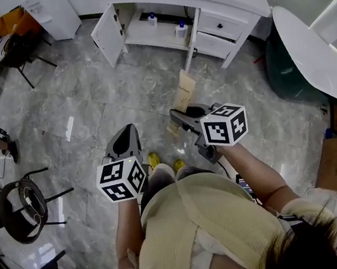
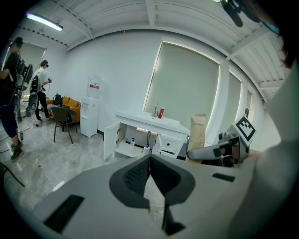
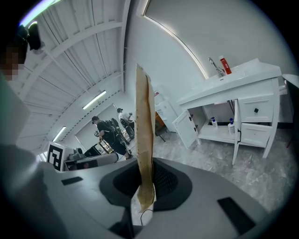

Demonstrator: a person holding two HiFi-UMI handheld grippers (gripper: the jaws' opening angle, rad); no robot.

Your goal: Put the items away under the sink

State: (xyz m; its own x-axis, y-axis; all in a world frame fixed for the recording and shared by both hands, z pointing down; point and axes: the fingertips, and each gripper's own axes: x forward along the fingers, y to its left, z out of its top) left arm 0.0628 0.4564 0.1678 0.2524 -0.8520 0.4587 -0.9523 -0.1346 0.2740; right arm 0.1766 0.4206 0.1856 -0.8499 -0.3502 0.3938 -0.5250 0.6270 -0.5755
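Pouch (image 1: pixel 184 91) stands clamped upright in right tool (image 1: pixel 180 115); left tool (image 1: pixel 125 134) closed, seemingly empty; both angled forward and down.

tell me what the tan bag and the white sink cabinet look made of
The bag looks like brown kraft paper with a matte finish. It shows thin and flat, edge-on, where the right claw pinches it. The sink cabinet is probably painted or laminated board in smooth satin white, and its flat doors show no grain. Whether it is solid wood cannot be told.
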